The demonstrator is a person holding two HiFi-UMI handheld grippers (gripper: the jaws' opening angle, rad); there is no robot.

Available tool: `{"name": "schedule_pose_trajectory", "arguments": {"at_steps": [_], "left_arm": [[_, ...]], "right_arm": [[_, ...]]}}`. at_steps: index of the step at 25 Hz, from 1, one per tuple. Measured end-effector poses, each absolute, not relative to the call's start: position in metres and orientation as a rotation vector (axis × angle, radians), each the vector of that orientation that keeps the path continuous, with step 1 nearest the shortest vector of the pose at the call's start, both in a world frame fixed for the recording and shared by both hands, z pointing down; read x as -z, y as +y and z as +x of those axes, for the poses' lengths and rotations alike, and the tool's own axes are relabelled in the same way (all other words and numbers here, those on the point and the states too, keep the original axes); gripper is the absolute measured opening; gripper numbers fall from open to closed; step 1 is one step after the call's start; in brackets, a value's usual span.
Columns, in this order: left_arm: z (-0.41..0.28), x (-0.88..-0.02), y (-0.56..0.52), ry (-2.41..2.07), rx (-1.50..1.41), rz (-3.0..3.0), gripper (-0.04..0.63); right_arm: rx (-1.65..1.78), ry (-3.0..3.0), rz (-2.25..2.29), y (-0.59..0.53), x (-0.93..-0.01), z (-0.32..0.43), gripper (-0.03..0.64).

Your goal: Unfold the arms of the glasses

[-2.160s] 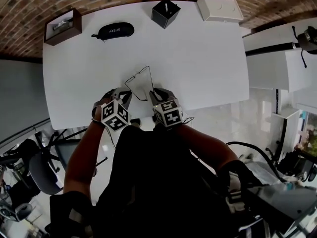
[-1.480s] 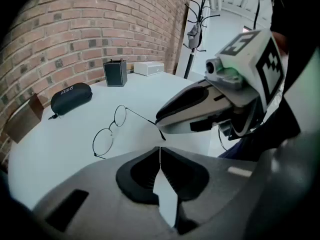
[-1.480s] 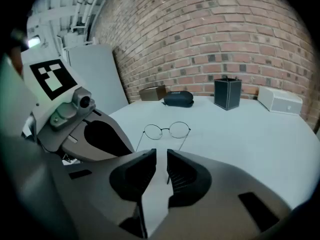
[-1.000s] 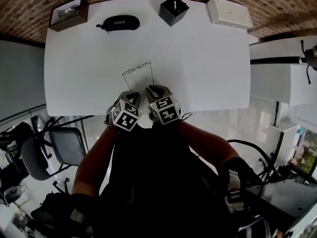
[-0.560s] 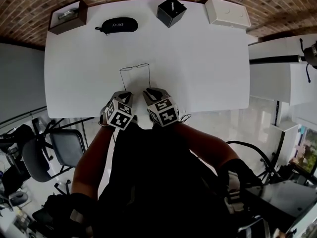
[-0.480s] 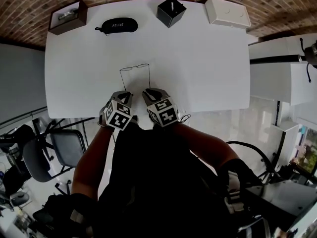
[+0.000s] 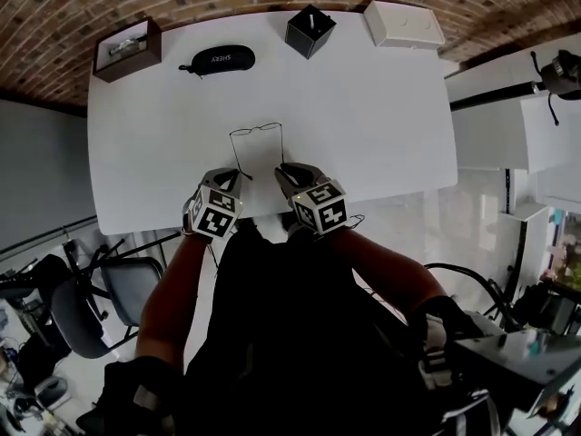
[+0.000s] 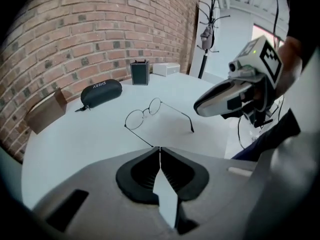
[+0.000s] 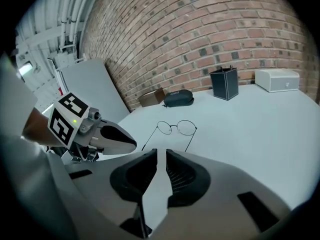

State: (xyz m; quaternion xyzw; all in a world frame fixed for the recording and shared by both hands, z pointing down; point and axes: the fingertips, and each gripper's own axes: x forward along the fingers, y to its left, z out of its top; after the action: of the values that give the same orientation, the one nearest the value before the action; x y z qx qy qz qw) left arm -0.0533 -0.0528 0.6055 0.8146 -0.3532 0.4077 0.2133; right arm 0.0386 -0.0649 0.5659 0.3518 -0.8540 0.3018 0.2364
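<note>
White table [image 7: 381, 107] carries the glasses [image 8: 134, 119], both arms spread — so our left gripper [image 7: 233, 173] hangs clenched empty, right gripper [image 7: 282, 168] slightly parted.

Table [image 7: 381, 134] lies open around glasses [image 7: 257, 143]; case [image 7: 218, 59], 3 boxes [image 7: 310, 31] far back.

Glasses [image 7: 257, 132] on table [image 7: 381, 107], case [image 7: 218, 59] behind

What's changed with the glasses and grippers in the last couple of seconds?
The glasses, earlier tilted up between the grippers, now lie flat on the table with both arms open. The right gripper is empty, jaws slightly apart; the left gripper is shut at one arm's tip, pinching it or not, I cannot tell. The black case stayed put.
</note>
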Motion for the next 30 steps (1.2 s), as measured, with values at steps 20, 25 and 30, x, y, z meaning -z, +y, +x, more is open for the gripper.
{"name": "schedule_pose_trajectory", "arguments": {"at_steps": [20,25,30], "left_arm": [[-0.114,-0.398,-0.028,-1.331,-0.122,2.503,0.009],[-0.119,-0.368,-0.018,-1.45,-0.094,2.485,0.009],[-0.111,-0.342,-0.012,-1.513,-0.055,2.477,0.009]], "right_arm": [[-0.385,-2.628,1.311,-0.041,-0.389,0.029,0.015],[-0.336,-2.69,1.325,-0.033,-0.357,0.036,0.009],[-0.367,-2.699,1.361,-0.037,-0.344,0.053,0.008]]}}
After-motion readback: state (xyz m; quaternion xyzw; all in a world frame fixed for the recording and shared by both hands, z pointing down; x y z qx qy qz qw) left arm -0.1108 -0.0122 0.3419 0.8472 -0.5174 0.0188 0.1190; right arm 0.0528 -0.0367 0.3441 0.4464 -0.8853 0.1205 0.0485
